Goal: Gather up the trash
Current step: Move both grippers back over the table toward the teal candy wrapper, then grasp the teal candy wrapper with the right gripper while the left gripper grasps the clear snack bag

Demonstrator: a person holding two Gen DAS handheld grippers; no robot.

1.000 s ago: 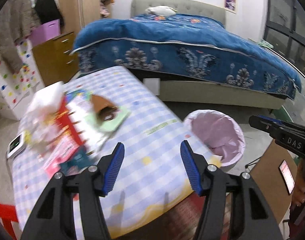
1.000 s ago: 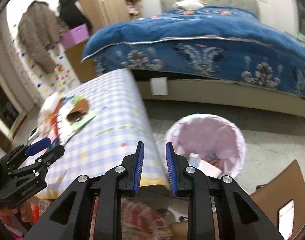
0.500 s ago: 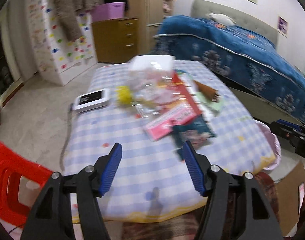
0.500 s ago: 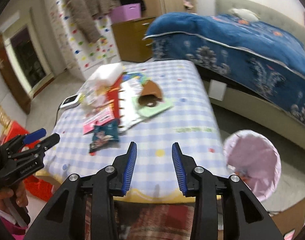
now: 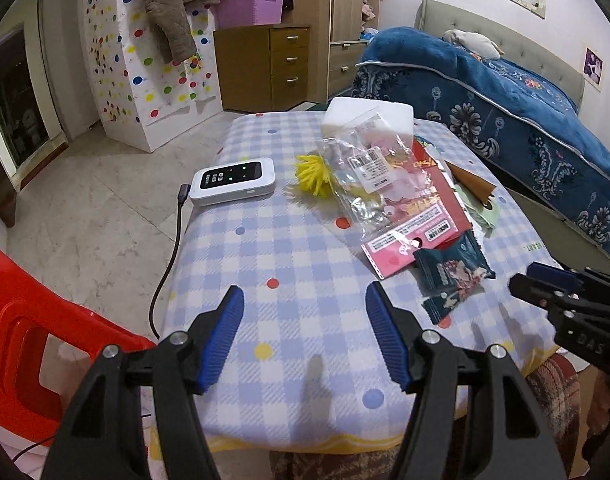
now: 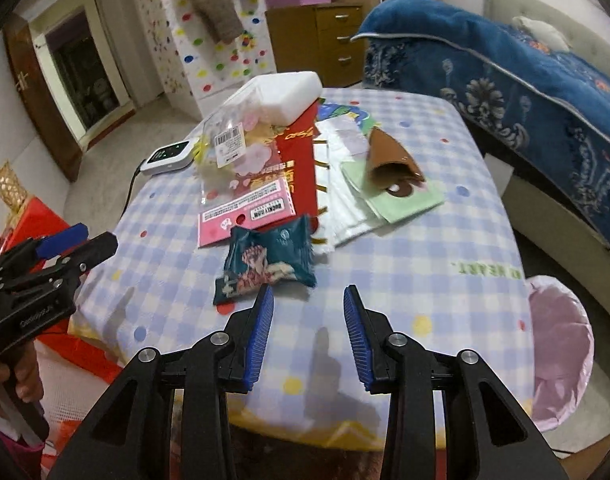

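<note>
Both claws: left gripper [image 5: 305, 336] and right gripper [image 6: 308, 332] released, nothing between the jaws
Trash: dark snack wrapper [image 6: 271, 262] nearest, just beyond right gripper; pink packet [image 6: 245, 216] behind it, touching
Bin: pink-lined bin [image 6: 561, 352] off table's right edge
Risk: thin wrapper may slide on the checked cloth [image 6: 425, 260] (pads could pinch cloth too)
Change: earlier both views faced bin and bed; now both face the litter.

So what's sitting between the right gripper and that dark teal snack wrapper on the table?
Nothing: in the right wrist view only bare checked tablecloth separates the right gripper from the teal snack wrapper, which lies just beyond its left fingertip.
</note>
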